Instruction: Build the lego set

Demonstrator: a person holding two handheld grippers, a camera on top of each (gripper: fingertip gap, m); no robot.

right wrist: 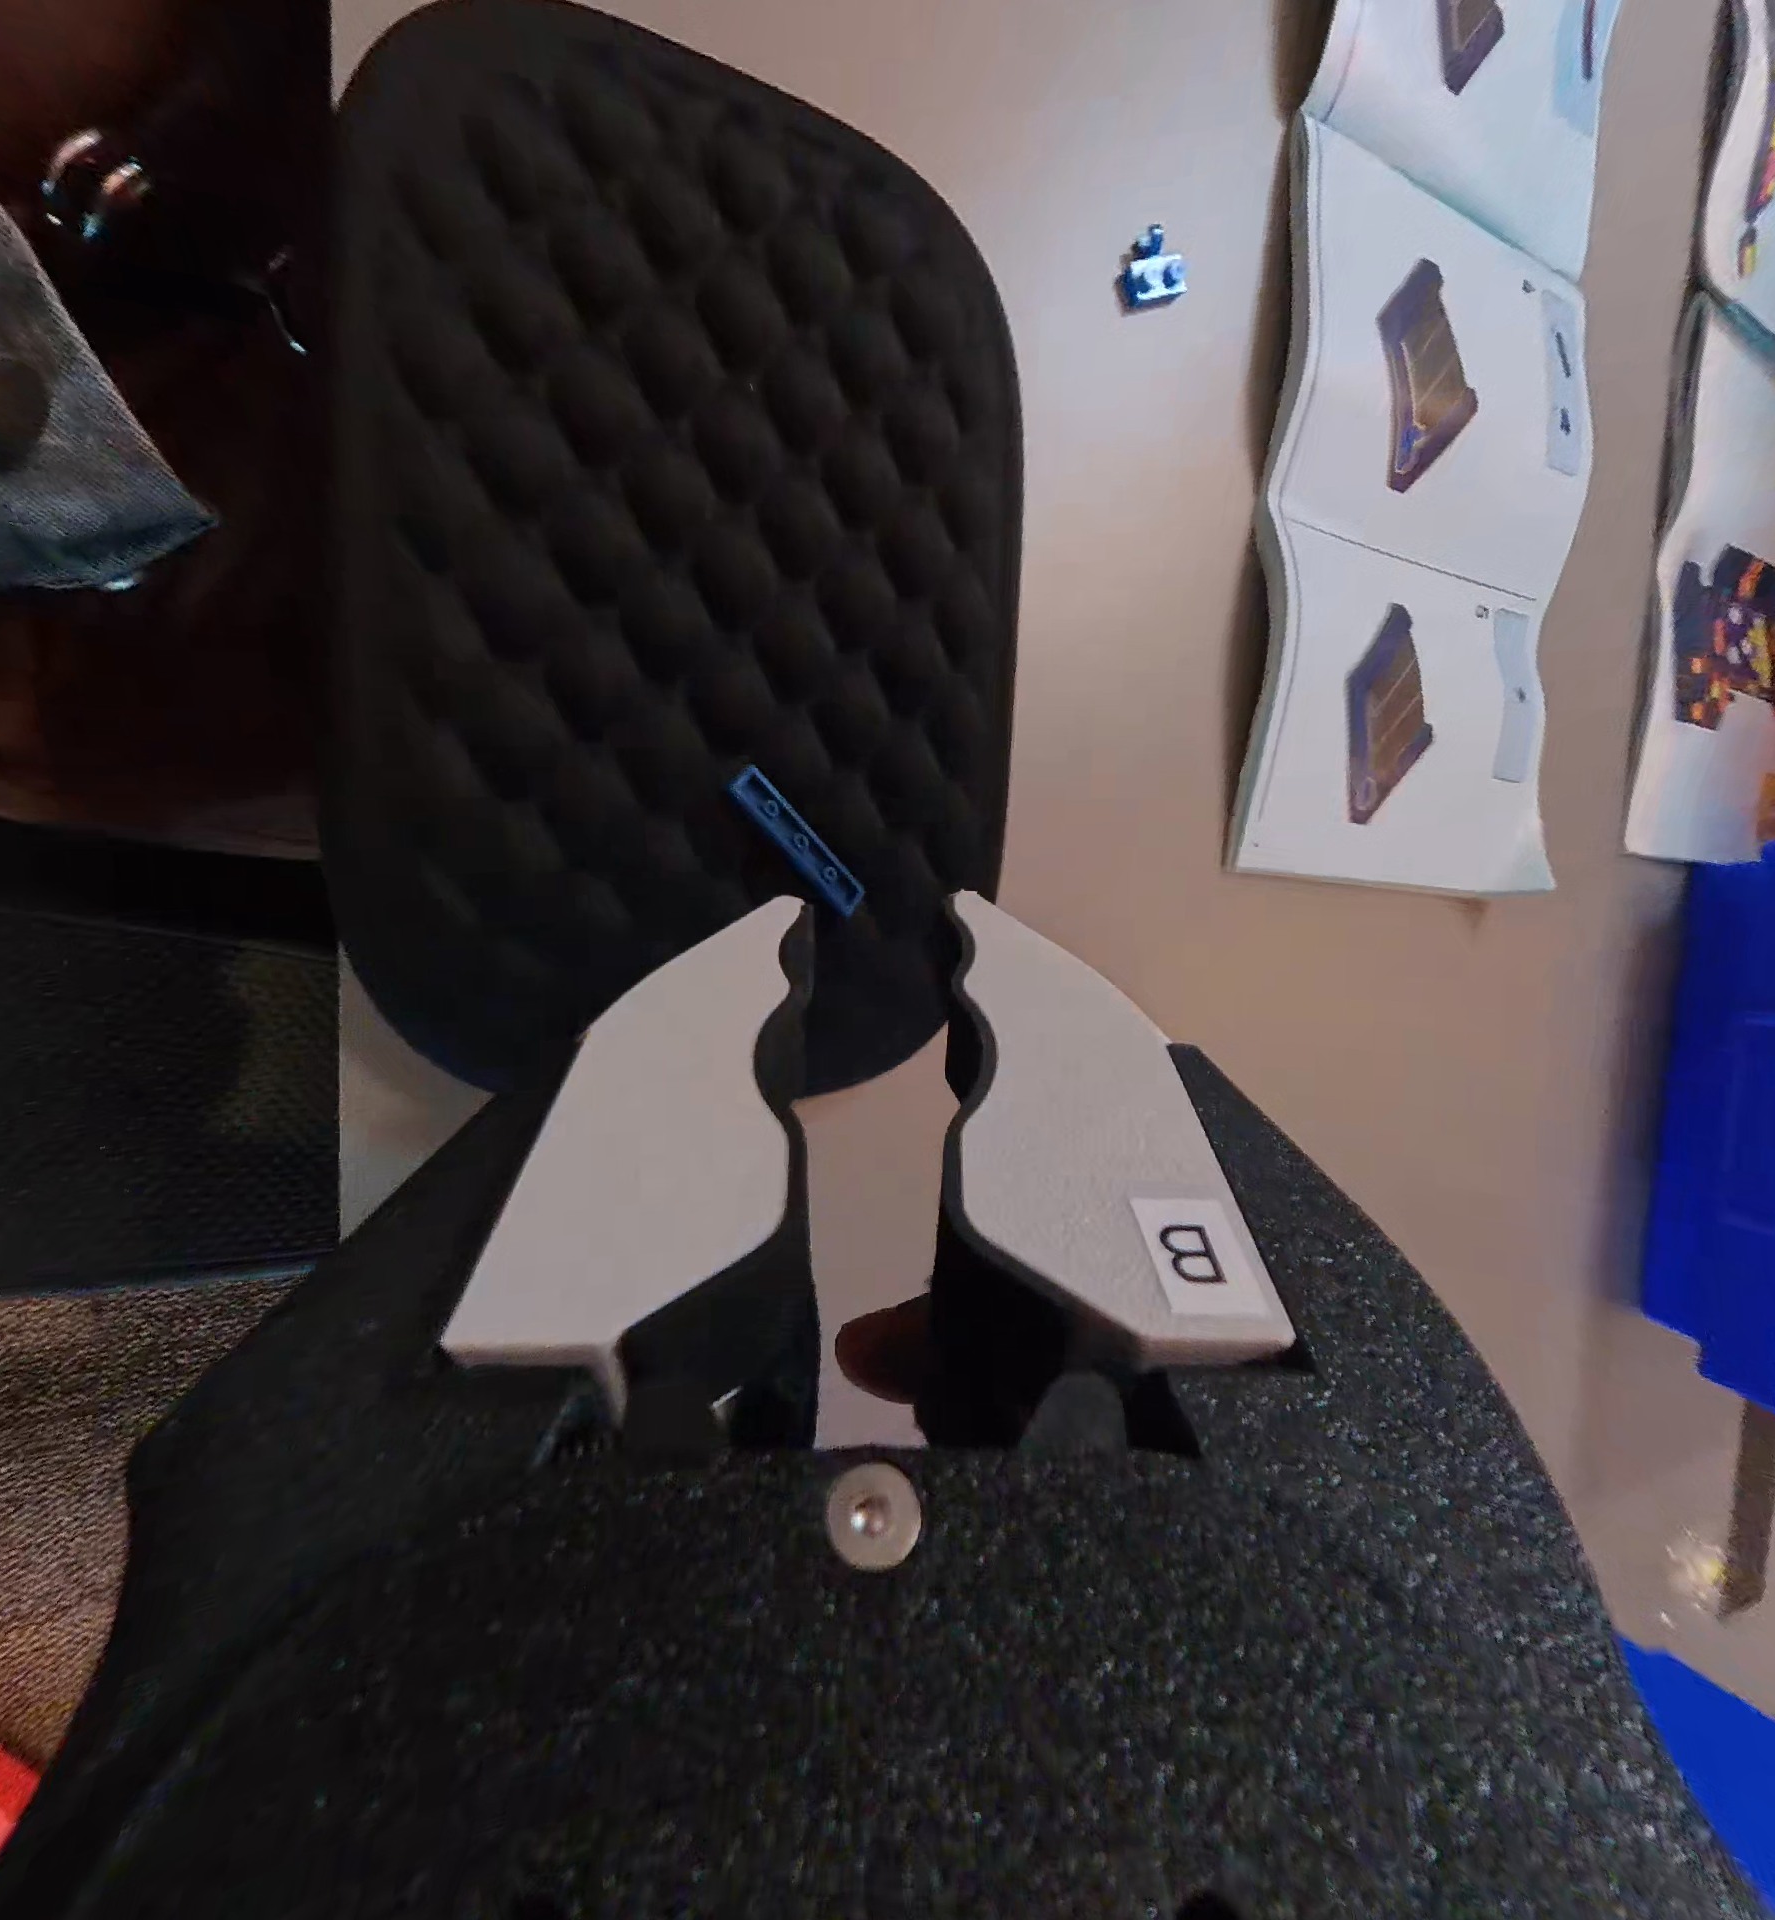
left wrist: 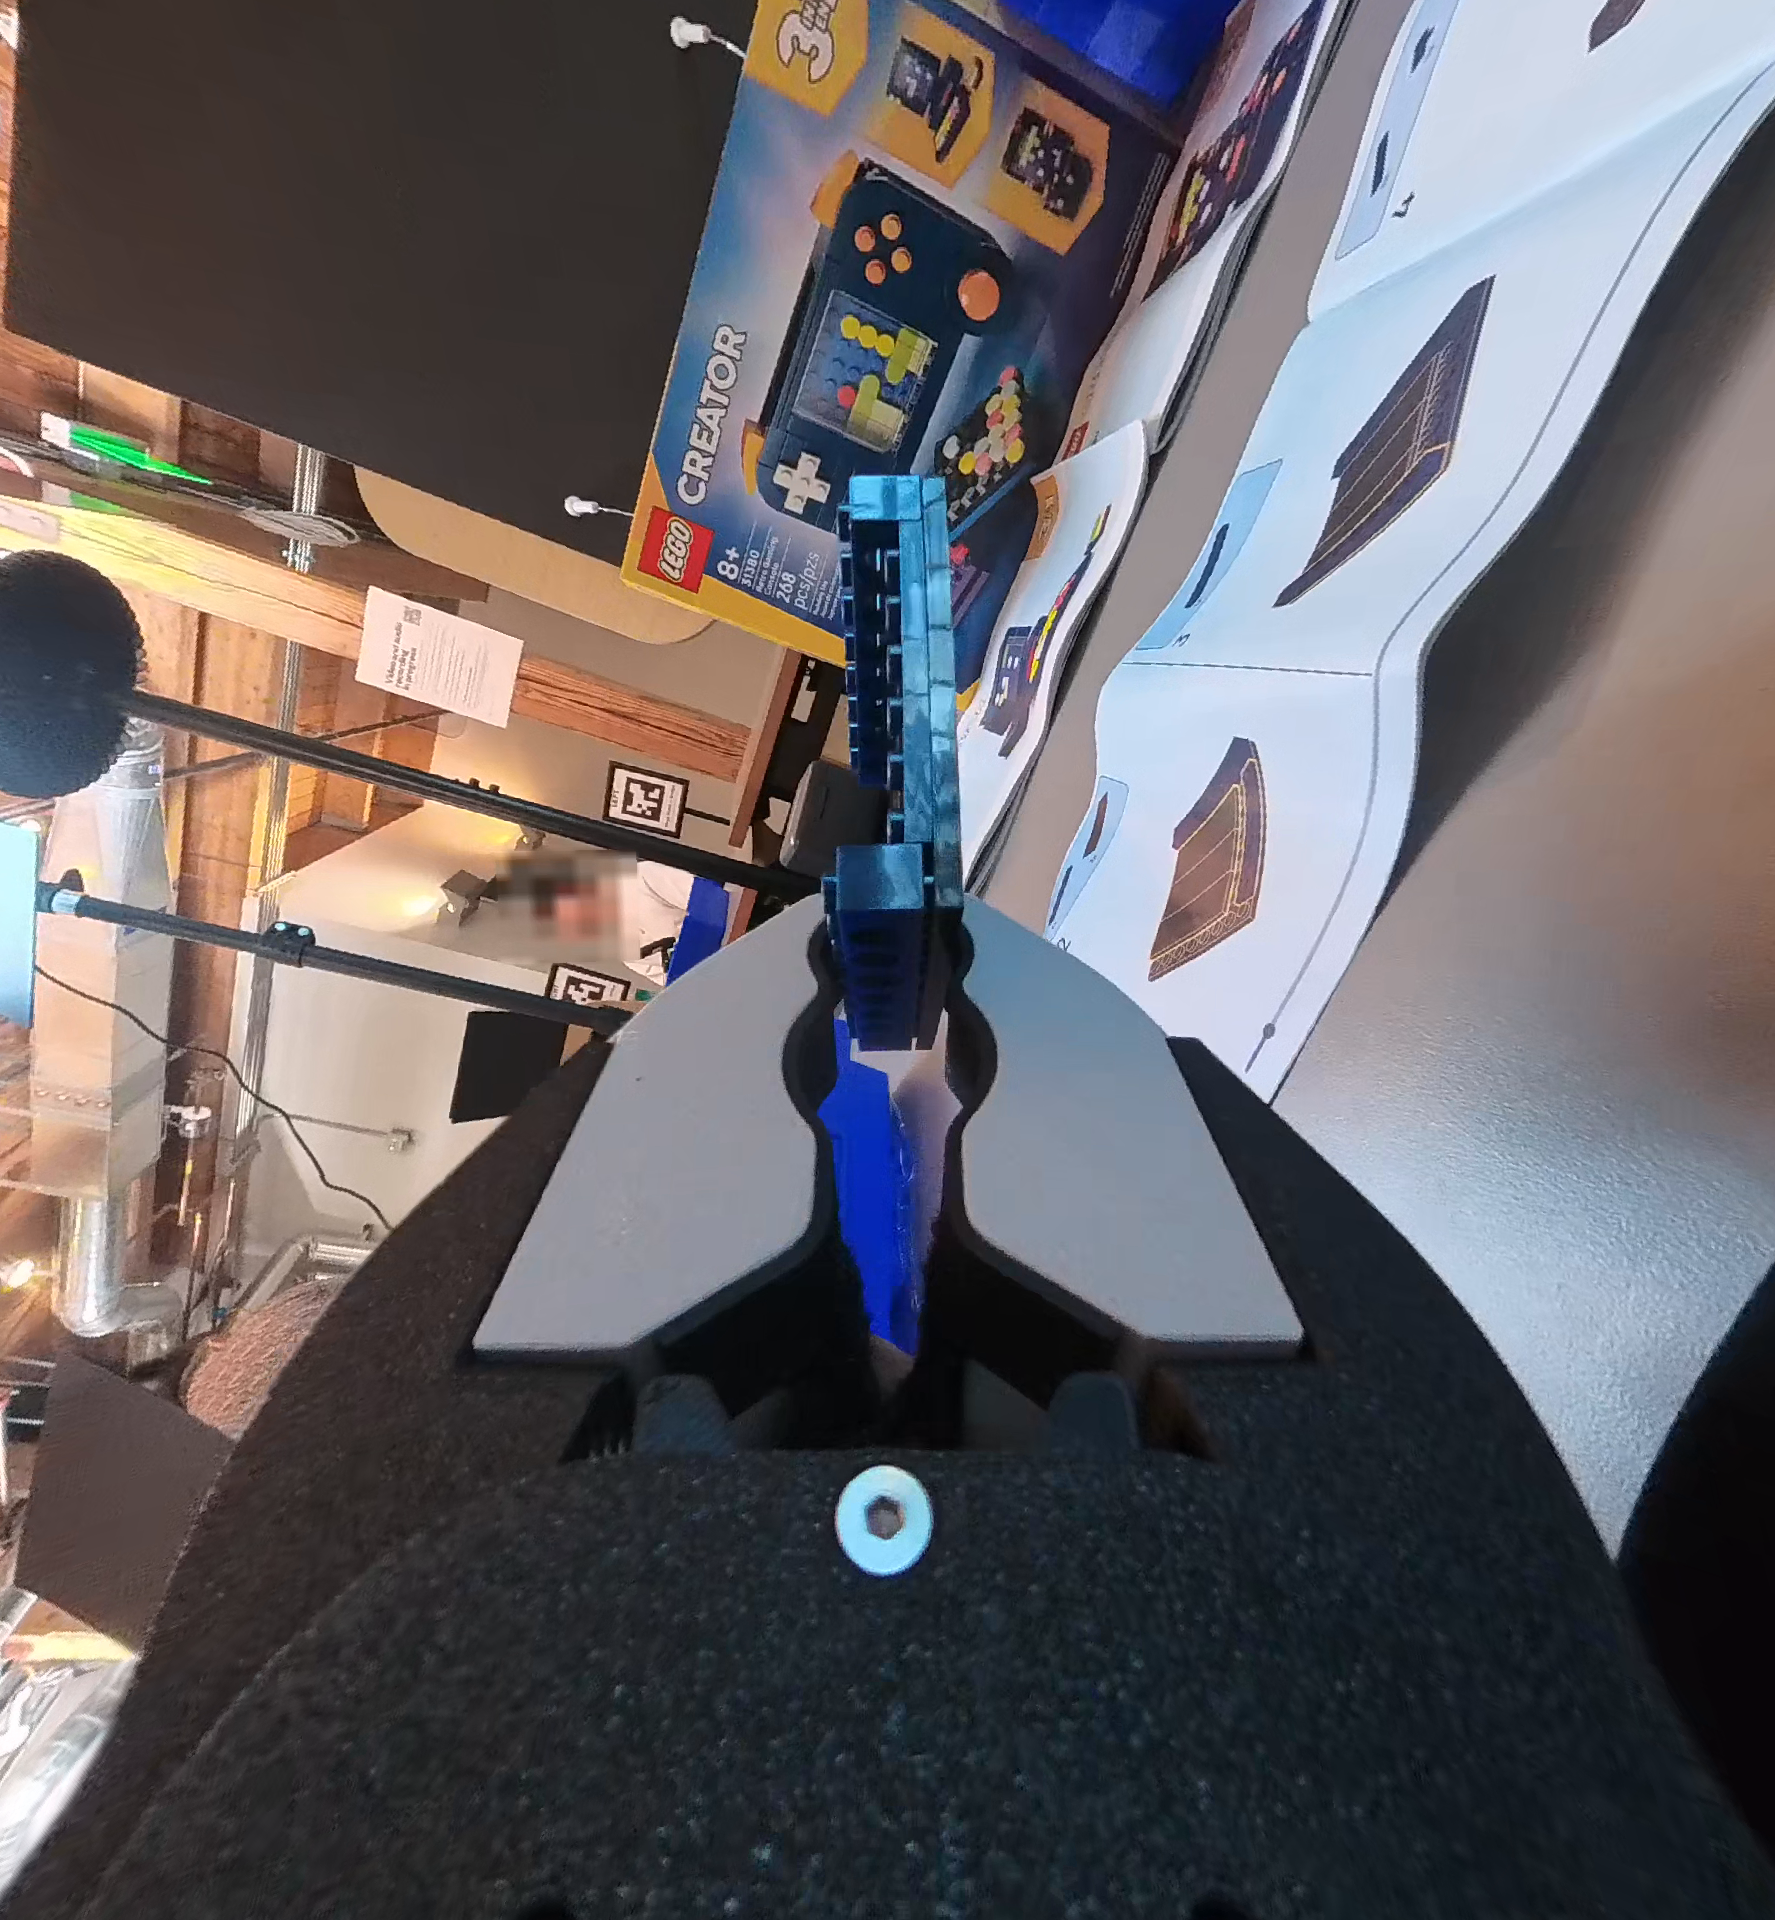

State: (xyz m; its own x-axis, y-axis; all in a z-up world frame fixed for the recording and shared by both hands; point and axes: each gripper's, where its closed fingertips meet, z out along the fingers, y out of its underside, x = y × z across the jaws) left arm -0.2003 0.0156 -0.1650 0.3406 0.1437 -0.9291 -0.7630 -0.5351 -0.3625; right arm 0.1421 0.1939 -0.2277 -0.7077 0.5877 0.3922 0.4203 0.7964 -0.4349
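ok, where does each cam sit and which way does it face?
Left wrist: on the left gripper, rolled sideways, looking past its clamped dark blue brick assembly at the toy box; own fingers show.
Right wrist: on the open right gripper, looking down at a small blue plate on black foam pad; a sleeve shows.
Shared: instruction booklet.

place: recording studio/lab | evid: light stands [left wrist: 363,769], marker tags [left wrist: 646,798], wood beams
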